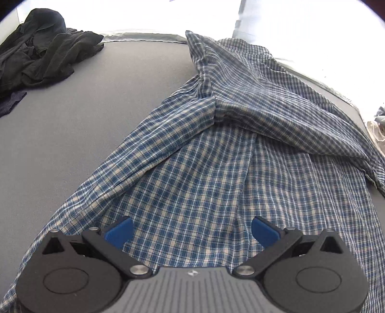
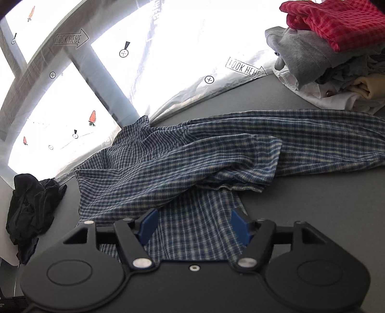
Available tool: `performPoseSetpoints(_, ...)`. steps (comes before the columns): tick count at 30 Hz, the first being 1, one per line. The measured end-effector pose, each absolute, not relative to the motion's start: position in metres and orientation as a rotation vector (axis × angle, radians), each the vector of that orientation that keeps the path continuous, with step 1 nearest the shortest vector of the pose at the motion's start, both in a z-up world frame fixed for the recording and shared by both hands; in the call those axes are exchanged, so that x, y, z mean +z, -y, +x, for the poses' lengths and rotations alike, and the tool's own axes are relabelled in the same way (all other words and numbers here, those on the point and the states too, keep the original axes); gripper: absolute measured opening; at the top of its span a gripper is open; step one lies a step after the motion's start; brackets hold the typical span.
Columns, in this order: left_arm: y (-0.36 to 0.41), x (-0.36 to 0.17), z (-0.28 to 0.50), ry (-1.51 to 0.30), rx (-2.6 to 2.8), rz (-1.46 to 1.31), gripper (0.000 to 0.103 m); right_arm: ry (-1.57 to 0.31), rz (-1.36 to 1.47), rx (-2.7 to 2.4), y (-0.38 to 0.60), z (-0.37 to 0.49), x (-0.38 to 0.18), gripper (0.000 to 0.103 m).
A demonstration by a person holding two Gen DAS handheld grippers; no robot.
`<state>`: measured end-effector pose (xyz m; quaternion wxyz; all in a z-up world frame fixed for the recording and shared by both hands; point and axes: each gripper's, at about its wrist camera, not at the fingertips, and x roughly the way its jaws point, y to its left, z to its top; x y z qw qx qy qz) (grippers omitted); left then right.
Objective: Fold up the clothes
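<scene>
A blue-and-white plaid shirt (image 1: pixel 216 156) lies spread across the grey table (image 1: pixel 72 132), partly gathered. One sleeve or side panel is turned in over the body, making a thick diagonal ridge across the middle in the left wrist view. In the right wrist view a long sleeve (image 2: pixel 324 134) runs out toward the right, lying flat on the table, while the near hem sits just under the gripper.

The left gripper (image 1: pixel 191 232) hovers above the shirt's near part with its blue pads spread wide, holding nothing. The right gripper (image 2: pixel 192 227) is likewise spread, its fingers on either side of the near plaid cloth without closing on it; whether the pads touch the fabric cannot be told.

At the far left a crumpled dark garment (image 1: pixel 43 50) sits in a heap, and at the far right a pile of other clothes (image 2: pixel 336 60), topped with a red checked piece (image 2: pixel 336 21), rests by the table's edge.

Judging from this, the plaid shirt is the piece in hand and is mid-fold: one part is already turned in, the right sleeve is out, and the whole is not yet a neat packet. Both grippers being empty over the hem suits either a release after laying cloth down or an approach for a fresh grasp. Whatever follows calls for pinching a single edge cleanly, since the cloth is thin and wrinkled and layers overlap at the ridge, and for smoothing the bunched middle so the fold lies flat.
</scene>
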<state>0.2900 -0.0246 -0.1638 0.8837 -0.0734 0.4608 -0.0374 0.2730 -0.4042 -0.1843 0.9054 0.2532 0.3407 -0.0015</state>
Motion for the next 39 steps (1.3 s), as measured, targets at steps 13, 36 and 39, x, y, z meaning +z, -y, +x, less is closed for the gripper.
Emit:
performPoseSetpoints(13,-0.119,-0.139,0.298,-0.881,-0.140,-0.148,0.103,-0.772,0.804,-0.022,0.267,0.244,-0.210,0.045)
performPoseSetpoints(36,-0.227,-0.180,0.235,-1.067,-0.187,0.000,0.103,-0.977,0.961,0.304,0.084,0.229,-0.249,0.010)
performPoseSetpoints(39,-0.230,-0.182,0.227,-1.069,-0.186,0.020,0.103,-1.005,0.950,0.331,0.073,0.230,-0.250,0.011)
